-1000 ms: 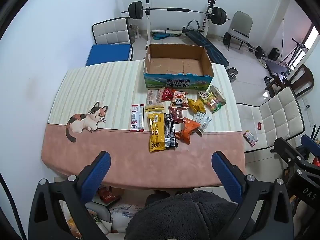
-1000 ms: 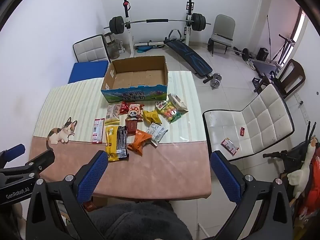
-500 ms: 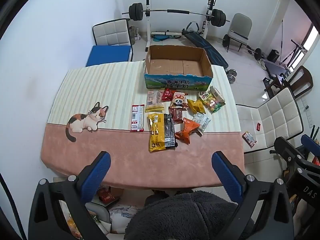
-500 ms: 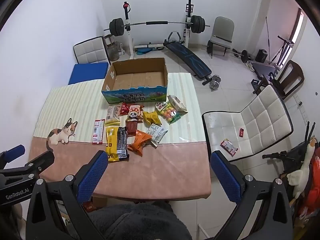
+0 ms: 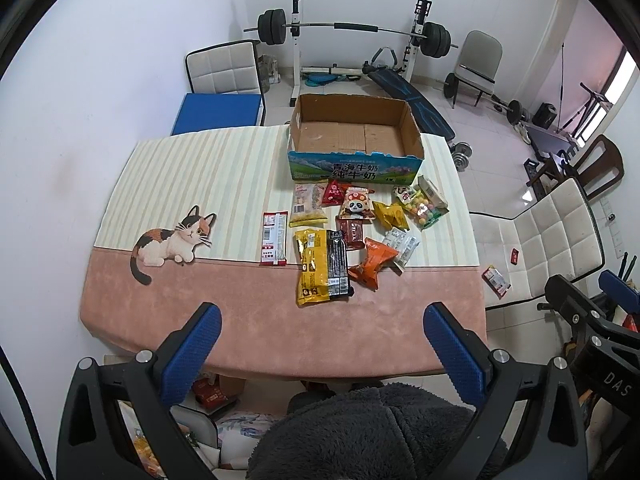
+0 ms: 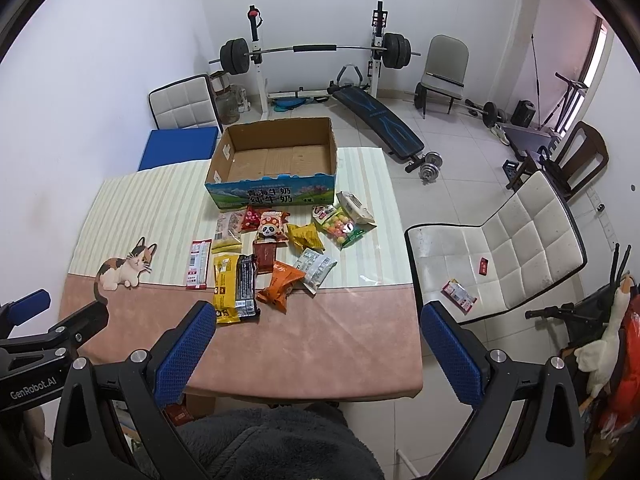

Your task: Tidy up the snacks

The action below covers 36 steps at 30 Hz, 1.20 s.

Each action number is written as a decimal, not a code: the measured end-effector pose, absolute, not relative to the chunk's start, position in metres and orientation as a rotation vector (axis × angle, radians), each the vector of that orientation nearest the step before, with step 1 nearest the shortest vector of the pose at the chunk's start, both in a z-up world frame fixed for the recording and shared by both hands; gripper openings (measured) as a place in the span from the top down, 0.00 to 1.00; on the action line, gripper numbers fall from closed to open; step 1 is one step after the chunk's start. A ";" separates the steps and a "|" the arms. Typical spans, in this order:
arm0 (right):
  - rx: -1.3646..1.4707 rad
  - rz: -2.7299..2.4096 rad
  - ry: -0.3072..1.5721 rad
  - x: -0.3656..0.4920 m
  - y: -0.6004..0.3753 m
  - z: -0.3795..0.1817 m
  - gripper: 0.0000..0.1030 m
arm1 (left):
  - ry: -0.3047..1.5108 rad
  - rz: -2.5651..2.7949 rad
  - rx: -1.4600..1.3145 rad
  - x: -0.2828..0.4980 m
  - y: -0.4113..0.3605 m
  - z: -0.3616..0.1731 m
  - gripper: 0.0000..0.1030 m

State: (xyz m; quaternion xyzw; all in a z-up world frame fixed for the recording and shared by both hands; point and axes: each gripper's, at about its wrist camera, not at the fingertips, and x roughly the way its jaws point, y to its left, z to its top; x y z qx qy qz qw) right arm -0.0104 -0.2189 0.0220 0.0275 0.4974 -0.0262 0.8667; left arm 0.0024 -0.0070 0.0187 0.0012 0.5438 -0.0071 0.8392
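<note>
An empty cardboard box (image 5: 354,136) (image 6: 276,156) stands at the far side of the table. In front of it lie several snack packets: a yellow-and-black bag (image 5: 322,266) (image 6: 233,282), an orange packet (image 5: 372,262) (image 6: 280,282), a red-and-white bar (image 5: 274,238) (image 6: 198,264), a panda packet (image 5: 355,208) (image 6: 272,227) and a bag of coloured balls (image 5: 424,208) (image 6: 342,226). My left gripper (image 5: 322,340) and right gripper (image 6: 316,336) both hang open above the near table edge, holding nothing, well short of the snacks.
The table (image 5: 240,292) has a pink and striped cloth with a cat picture (image 5: 172,236). A white padded chair (image 6: 504,244) with small packets on it stands to the right. A barbell rack (image 6: 316,50), bench and more chairs fill the room behind. A dark fuzzy garment (image 5: 368,432) sits below.
Both views have crept slightly forward and tilted; the table sits a touch lower in frame. Snacks and box have not moved. Both grippers stay open.
</note>
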 end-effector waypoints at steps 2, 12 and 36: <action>0.057 -0.054 1.041 -0.011 -0.219 0.022 0.00 | 1.146 -0.016 0.002 0.001 -0.006 0.018 0.00; 0.051 -0.051 1.035 -0.010 -0.215 0.023 0.00 | 1.137 -0.016 -0.008 0.000 -0.005 0.022 0.00; 0.047 -0.050 1.028 -0.005 -0.211 0.028 0.00 | 1.124 -0.018 -0.020 0.000 -0.005 0.019 0.00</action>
